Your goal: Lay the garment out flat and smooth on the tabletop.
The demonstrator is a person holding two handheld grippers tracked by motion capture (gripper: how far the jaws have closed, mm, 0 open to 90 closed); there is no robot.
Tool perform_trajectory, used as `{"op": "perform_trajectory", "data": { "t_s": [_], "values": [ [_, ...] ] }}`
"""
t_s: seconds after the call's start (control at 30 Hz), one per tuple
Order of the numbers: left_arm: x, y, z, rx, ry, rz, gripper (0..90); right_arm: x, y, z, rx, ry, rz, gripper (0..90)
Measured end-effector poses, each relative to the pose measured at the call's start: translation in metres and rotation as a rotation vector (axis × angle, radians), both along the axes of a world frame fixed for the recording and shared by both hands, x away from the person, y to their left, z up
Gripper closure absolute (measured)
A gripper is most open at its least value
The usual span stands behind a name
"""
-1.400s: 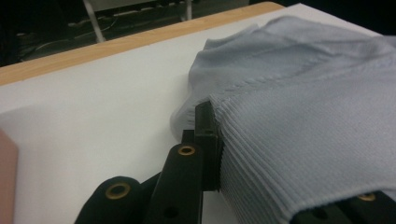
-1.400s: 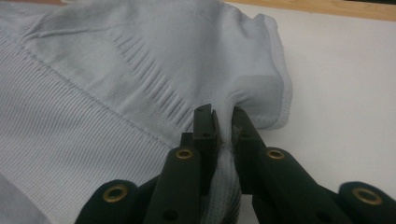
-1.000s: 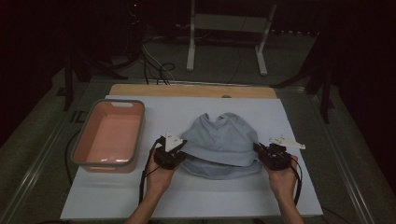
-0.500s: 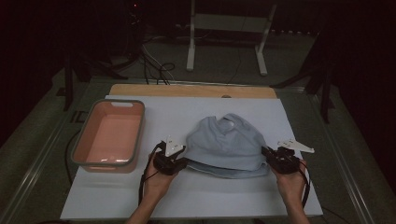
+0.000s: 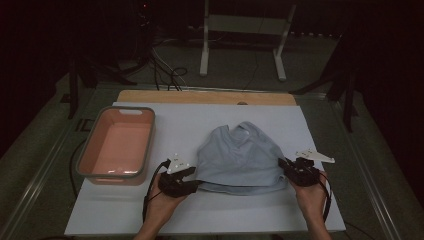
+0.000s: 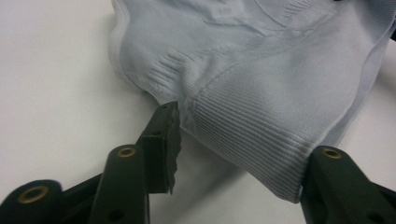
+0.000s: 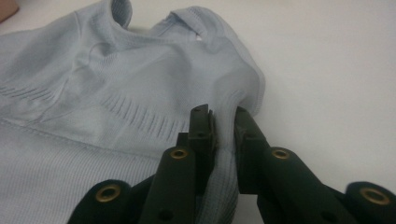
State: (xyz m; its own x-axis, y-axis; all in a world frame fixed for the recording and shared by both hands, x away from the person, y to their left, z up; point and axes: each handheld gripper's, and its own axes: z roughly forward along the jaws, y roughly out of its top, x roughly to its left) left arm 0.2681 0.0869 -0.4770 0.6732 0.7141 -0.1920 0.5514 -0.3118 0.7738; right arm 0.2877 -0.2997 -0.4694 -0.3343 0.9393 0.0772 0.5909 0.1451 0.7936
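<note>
A light blue knit garment [image 5: 237,160] lies flattened on the white board, neck opening at the far side. My left gripper [image 5: 192,180] sits at its near-left corner. In the left gripper view its jaws [image 6: 247,135] have just been opening and stand apart. The ribbed hem [image 6: 261,154] lies loose between them, and one fingertip [image 6: 163,130] just touches the edge. My right gripper [image 5: 285,167] is at the garment's right edge. Its jaws [image 7: 220,112] have just eased open a little, and a fold of the garment [image 7: 93,93] is still pinched between them.
A pink tub with a grey rim [image 5: 90,145] stands at the left of the white board [image 5: 175,125]. A wooden strip [image 5: 200,96] runs along the far edge. Beyond it, on the dark floor, stand a metal frame [image 5: 245,25] and cables.
The left jaws have opened off the hem and that hand has slid slightly toward me. The garment now lies flatter and wider. The right hand has stayed about where it was.
</note>
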Motion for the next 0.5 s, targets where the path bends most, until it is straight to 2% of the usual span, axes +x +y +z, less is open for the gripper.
{"op": "perform_trajectory", "data": {
  "t_s": [0.17,0.27,0.3,0.33,0.47,0.5],
  "values": [
    [-0.006,0.003,0.000,-0.007,0.014,0.000,47.4,0.000,-0.002,0.001,-0.007,-0.003,-0.016,74.5],
    [-0.010,0.006,0.001,-0.013,0.016,-0.001,39.4,-0.001,-0.005,0.000,-0.010,0.000,-0.022,71.0],
    [-0.013,0.007,0.002,0.003,0.005,0.006,36.4,-0.001,-0.005,0.000,-0.007,0.000,-0.025,70.2],
    [-0.014,0.008,0.003,0.002,0.002,0.000,34.7,-0.001,-0.005,0.000,-0.006,0.002,-0.025,69.2],
    [-0.015,0.010,0.005,-0.013,-0.006,-0.002,29.7,0.000,-0.005,0.000,-0.002,0.000,-0.023,63.9],
    [-0.017,0.011,0.009,-0.031,-0.017,-0.007,28.7,0.000,-0.004,0.001,-0.001,-0.002,-0.015,58.0]
  ]
}}
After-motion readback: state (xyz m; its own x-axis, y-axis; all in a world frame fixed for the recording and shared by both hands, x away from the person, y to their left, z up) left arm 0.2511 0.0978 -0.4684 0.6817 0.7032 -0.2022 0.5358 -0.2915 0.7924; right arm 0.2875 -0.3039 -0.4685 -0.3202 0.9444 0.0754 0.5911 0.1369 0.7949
